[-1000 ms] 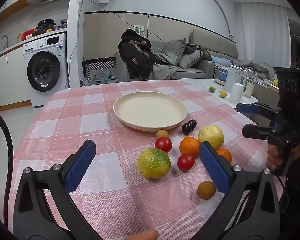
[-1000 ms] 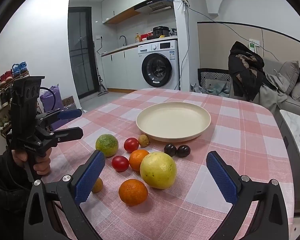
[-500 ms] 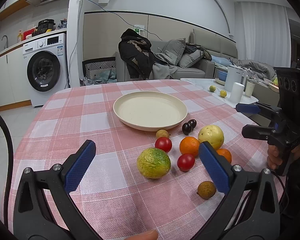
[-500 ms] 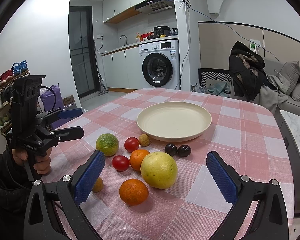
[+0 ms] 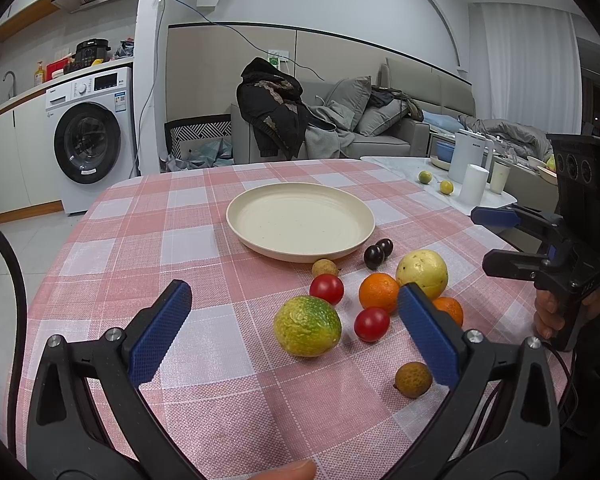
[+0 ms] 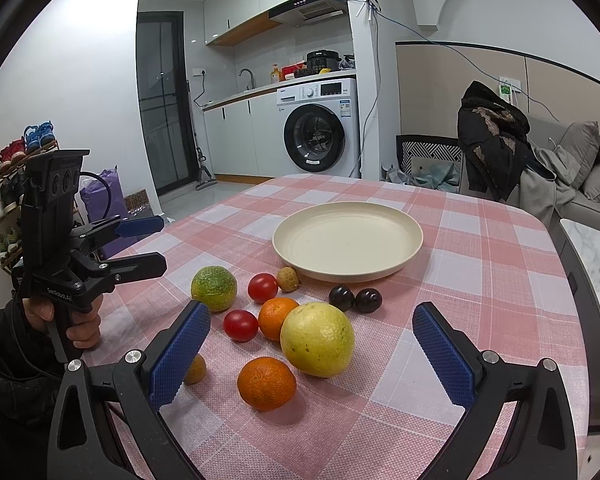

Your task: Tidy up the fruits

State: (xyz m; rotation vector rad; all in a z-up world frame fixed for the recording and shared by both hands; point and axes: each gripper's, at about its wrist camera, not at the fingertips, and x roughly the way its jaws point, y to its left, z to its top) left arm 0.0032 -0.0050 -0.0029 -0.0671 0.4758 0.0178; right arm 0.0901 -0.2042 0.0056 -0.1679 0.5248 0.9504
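An empty cream plate [image 5: 300,220] [image 6: 348,246] sits mid-table. Near it lie several loose fruits: a green-yellow citrus [image 5: 307,331] [image 6: 213,288], a big yellow fruit [image 5: 422,273] [image 6: 317,339], two oranges [image 5: 379,293] [image 6: 266,382], two red tomatoes [image 5: 326,289] [image 6: 241,325], two dark plums [image 5: 378,253] [image 6: 355,299] and small brown fruits [image 5: 413,379]. My left gripper [image 5: 296,332] is open and empty, low over the table before the green citrus. My right gripper [image 6: 312,356] is open and empty, with the yellow fruit just ahead between its fingers.
The table has a pink checked cloth [image 5: 140,248]. A white side table [image 5: 460,192] with cups and two small fruits stands to the right. A washing machine [image 5: 92,140] and a sofa [image 5: 380,128] lie beyond the table.
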